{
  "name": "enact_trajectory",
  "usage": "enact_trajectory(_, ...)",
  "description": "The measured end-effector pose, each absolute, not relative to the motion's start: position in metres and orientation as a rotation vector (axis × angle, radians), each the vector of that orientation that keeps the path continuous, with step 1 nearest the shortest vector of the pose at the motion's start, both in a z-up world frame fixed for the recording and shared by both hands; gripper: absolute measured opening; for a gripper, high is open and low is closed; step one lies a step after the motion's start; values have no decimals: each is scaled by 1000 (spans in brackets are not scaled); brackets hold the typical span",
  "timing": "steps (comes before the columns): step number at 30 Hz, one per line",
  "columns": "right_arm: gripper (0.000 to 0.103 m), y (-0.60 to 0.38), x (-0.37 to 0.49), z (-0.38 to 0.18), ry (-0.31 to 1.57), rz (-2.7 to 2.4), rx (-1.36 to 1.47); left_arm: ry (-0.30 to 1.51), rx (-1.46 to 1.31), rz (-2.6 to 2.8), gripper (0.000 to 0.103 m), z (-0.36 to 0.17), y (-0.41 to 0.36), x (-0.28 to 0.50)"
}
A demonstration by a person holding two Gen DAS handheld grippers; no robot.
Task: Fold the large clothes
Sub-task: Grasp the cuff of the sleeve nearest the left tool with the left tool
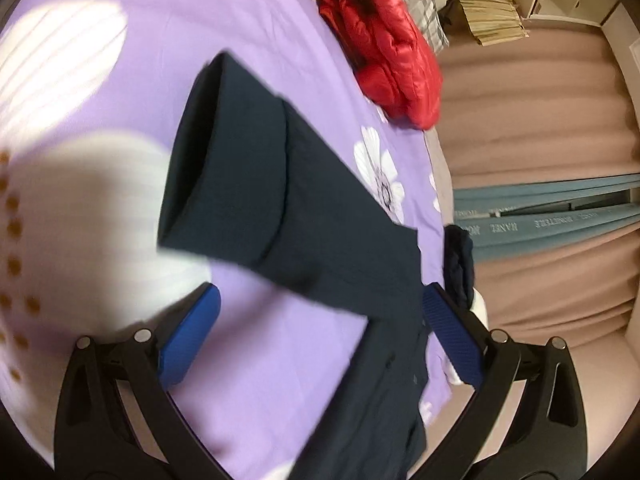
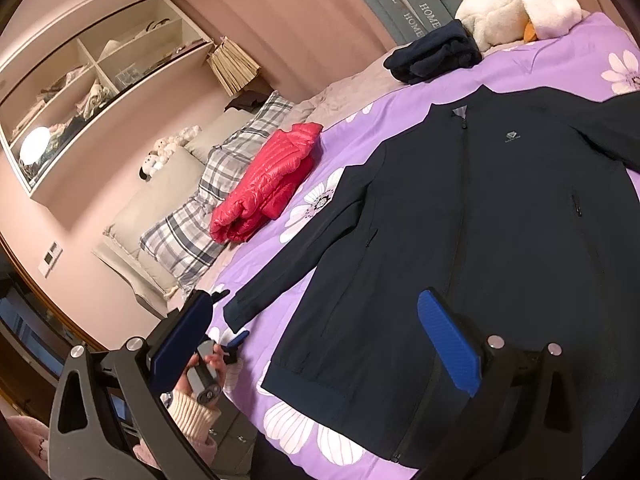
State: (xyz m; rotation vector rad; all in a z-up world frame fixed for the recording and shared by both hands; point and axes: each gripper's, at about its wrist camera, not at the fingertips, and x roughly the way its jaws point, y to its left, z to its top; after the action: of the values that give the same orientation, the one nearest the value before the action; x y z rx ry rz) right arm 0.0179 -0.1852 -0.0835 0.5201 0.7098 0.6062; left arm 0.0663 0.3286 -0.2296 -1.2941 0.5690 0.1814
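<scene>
Right wrist view: navy jacket (image 2: 480, 216) flat on purple bedspread (image 2: 560, 52), centre-right | right gripper (image 2: 316, 332) wide open, empty, over hem | left gripper (image 1: 320, 332) wide open, empty, sleeve between | bare spread lower left.

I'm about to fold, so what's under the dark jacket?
The dark jacket lies flat on a purple flowered bedspread. Whatever sits directly beneath its body is covered and cannot be seen.

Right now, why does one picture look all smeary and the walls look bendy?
In the left wrist view the navy jacket sleeve and purple flowered bedspread are smeared by motion blur, with a washed-out bright patch at upper left. The right wrist view is sharper: the navy jacket shows its zip clearly. In both, the fisheye lens curves the walls and darkens the corners.
</scene>
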Motion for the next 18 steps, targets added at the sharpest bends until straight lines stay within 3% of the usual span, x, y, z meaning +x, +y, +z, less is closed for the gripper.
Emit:
enact_trajectory(8,102,-173,29,-87,739,610,497,546,-1260,345,100,-227,354,90)
enact_trajectory(9,102,-172,30,-87,739,610,488,545,-1259,366,97,-227,356,91)
enact_trajectory(11,102,-169,29,-87,737,609,466,569,-1237,410,76,-226,359,93)
enact_trajectory(13,102,-167,29,-88,741,610,442,602,-1219,444,43,-230,363,93)
enact_trajectory(18,102,-161,30,-93,773,625,401,617,-1190,430,29,-230,373,94)
